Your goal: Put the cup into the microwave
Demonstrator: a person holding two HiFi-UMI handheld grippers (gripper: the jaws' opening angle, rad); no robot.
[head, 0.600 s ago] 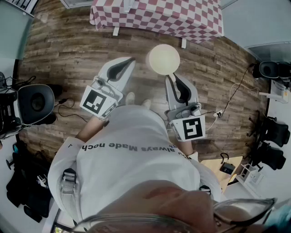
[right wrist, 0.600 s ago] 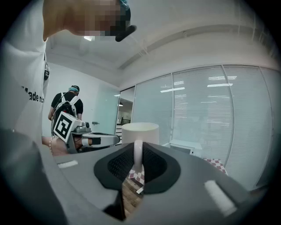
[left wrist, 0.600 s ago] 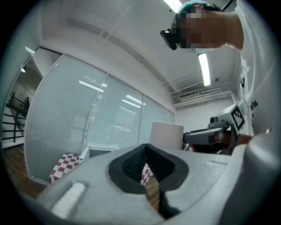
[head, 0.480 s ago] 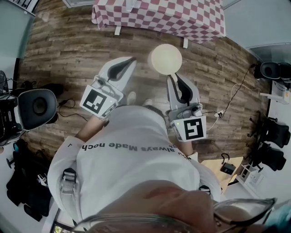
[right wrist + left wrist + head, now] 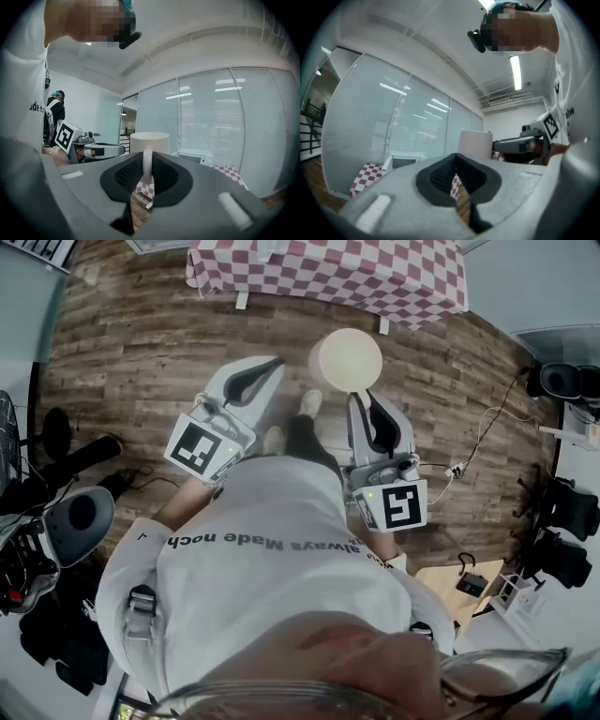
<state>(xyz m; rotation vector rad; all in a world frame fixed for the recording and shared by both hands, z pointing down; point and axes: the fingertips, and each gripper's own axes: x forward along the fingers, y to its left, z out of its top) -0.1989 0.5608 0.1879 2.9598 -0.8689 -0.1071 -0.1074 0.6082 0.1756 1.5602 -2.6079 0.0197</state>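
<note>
Wood floor (image 5: 131, 352) below, checkered counter (image 5: 328, 273) at 12 o'clock. My right gripper (image 5: 364, 399) points forward, jaws clamped on the handle of the cup (image 5: 345, 359) at 12. My left gripper (image 5: 267, 367) is beside it at 11, jaws closed on nothing.

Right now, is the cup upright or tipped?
Upright: the cup shows a level rim on top, handle vertical in the right gripper.

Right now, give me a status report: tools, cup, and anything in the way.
Right tool shut on cup handle, cup upright. Left tool shut, empty. Microwave ahead on checkered table, no obstacle seen.
</note>
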